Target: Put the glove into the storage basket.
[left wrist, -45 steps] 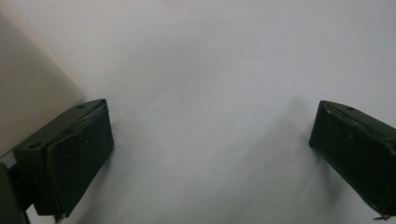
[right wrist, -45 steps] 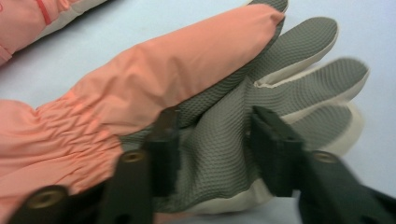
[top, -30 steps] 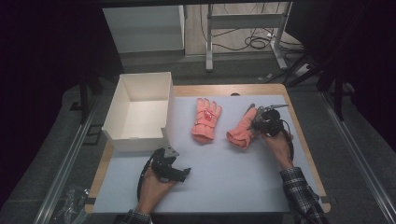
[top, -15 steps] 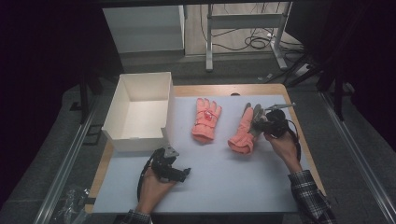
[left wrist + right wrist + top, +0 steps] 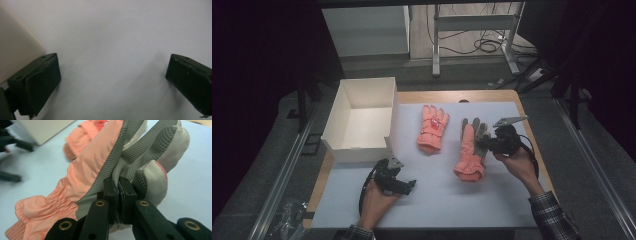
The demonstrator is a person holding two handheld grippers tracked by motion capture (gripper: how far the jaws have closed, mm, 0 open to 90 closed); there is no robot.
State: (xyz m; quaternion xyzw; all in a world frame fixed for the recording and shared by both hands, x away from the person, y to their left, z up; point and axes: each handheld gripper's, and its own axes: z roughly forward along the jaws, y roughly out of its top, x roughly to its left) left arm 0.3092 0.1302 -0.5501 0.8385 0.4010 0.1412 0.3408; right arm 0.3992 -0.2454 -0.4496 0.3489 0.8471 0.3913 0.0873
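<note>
The right gripper (image 5: 486,141) has lifted the right glove's (image 5: 470,150) edge since before, jaws pinched tight on its gray palm at 3 o'clock on the surface (image 5: 492,200), so next it likely carries the glove toward the white box (image 5: 343,112) at 10 o'clock, while the left gripper (image 5: 404,186) rests, jaws wide apart.

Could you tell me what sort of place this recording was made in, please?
Probably a lab or workshop recording station, not a home: a wooden table under a pale mat, metal rails along its sides, and cables trailing over the floor beside a stand's metal legs.
</note>
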